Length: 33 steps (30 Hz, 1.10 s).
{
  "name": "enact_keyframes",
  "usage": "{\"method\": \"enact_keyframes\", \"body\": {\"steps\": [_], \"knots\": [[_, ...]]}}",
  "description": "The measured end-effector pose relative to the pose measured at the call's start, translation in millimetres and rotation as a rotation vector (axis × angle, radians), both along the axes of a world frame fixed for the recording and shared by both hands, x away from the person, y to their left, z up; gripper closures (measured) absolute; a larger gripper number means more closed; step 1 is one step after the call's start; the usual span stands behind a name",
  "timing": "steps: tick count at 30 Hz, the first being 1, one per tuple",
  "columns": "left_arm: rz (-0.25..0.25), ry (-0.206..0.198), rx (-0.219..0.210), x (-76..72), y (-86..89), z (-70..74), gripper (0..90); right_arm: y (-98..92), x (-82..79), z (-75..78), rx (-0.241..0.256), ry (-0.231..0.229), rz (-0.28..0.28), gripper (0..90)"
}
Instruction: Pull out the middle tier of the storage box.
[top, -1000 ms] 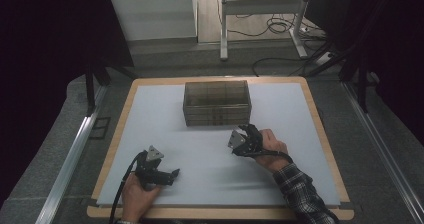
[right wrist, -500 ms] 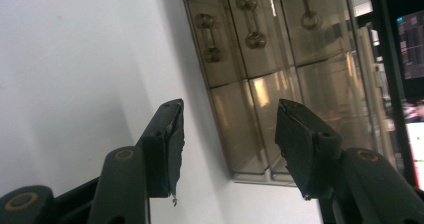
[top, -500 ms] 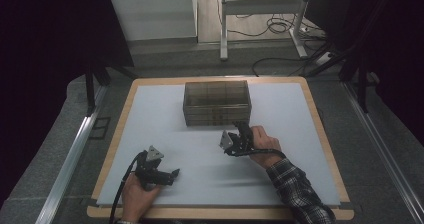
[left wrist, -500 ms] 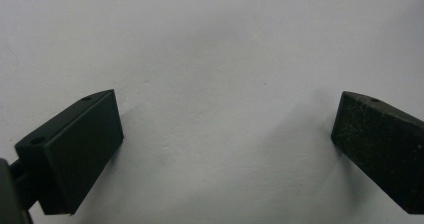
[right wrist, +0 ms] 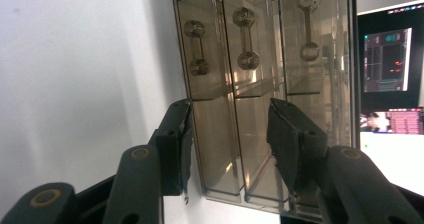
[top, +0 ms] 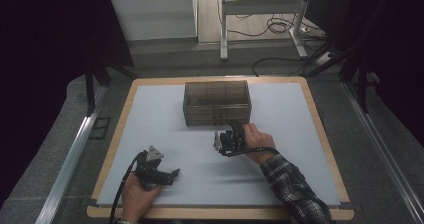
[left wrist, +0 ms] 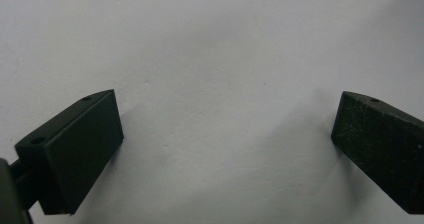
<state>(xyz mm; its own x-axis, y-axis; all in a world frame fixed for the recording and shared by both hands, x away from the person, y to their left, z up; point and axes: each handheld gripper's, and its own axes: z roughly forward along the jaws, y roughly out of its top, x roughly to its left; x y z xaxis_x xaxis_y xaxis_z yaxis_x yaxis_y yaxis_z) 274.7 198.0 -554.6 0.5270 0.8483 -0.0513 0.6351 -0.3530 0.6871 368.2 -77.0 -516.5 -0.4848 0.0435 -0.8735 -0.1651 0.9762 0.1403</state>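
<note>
Right now, set on the white table (top: pixel 300 149): a smoky clear drawer box (top: pixel 217 103) in the far middle, long axis left to right, drawer fronts and their handles (right wrist: pixel 246 38) facing the near side. Just near of it and a touch right, the right gripper (top: pixel 231 134), by far the closer one, rolled on its side, jaws spread with nothing between them, lined up ahead on the drawer fronts (right wrist: pixel 235 149). Well apart at near left, the left gripper (top: pixel 167 175), jaws wide and empty over bare table.

One drawer box (top: pixel 217 103) – three drawers, three handles – two tongs, one table (top: pixel 150 114).
</note>
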Motion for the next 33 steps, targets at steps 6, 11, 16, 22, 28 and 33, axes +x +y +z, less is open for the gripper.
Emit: {"method": "enact_keyframes", "body": {"steps": [6, 11, 16, 22, 28, 33], "knots": [[0.0, 0.0, 0.0, 0.0, 0.0, 0.0, 0.0, 7.1, 4.3, -4.0, -0.044, -0.032, 0.008, 56.8], [0.0, 0.0, 0.0, 0.0, 0.0, 0.0, 0.0, 13.4, 6.6, -8.0, -0.058, -0.062, 0.017, 60.3], [0.0, 0.0, 0.0, 0.0, 0.0, 0.0, 0.0, 19.5, 8.7, -10.5, -0.081, -0.095, 0.019, 64.5], [0.0, 0.0, 0.0, 0.0, 0.0, 0.0, 0.0, 24.3, 13.1, -11.3, -0.086, -0.119, 0.018, 69.3], [0.0, 0.0, 0.0, 0.0, 0.0, 0.0, 0.0, 28.8, 16.3, -13.5, -0.096, -0.149, 0.019, 73.6], [0.0, 0.0, 0.0, 0.0, 0.0, 0.0, 0.0, 31.7, 19.8, -16.8, -0.117, -0.158, 0.018, 74.2]]}}
